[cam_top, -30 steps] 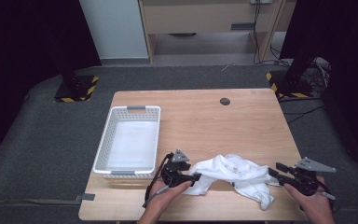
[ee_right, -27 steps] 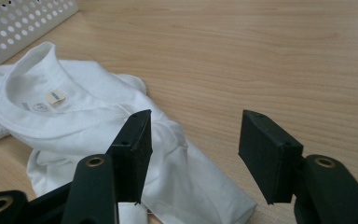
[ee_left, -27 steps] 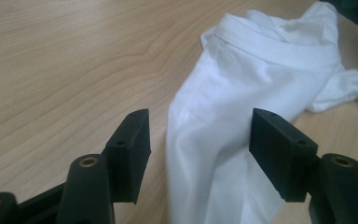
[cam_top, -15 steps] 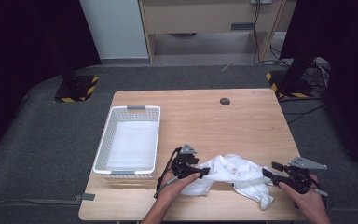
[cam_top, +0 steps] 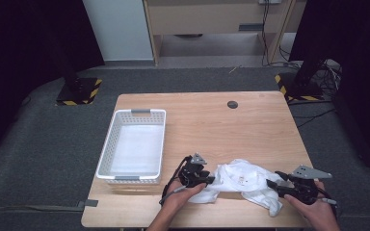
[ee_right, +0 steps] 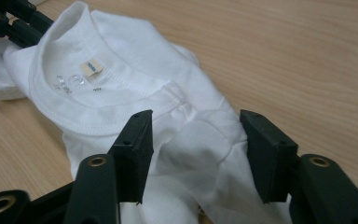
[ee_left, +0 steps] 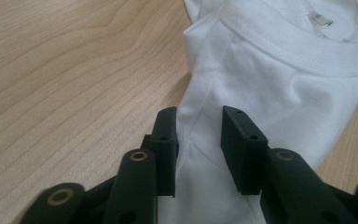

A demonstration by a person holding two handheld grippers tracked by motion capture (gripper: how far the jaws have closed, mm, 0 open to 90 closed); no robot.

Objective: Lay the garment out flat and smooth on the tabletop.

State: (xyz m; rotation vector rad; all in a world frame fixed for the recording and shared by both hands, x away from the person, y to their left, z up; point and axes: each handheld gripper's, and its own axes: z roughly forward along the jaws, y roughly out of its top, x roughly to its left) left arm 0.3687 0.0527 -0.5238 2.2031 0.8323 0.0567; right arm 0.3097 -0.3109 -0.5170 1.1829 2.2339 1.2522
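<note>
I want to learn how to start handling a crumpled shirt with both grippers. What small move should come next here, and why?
Probably close the right gripper on the fabric. Its jaws straddle a fold of the white T-shirt below the collar with clear gaps on both sides. The left gripper has just been closing, with shirt cloth between its jaws near the shoulder seam, so a matching hold on the right would let both hands lift and spread it.

Left tongs (cam_top: 211, 180) bite into the crumpled white shirt (cam_top: 243, 179) at its left edge, right tongs (cam_top: 271, 185) at its right, white basket (cam_top: 107, 157) sitting left on the tabletop (cam_top: 250, 125).
</note>
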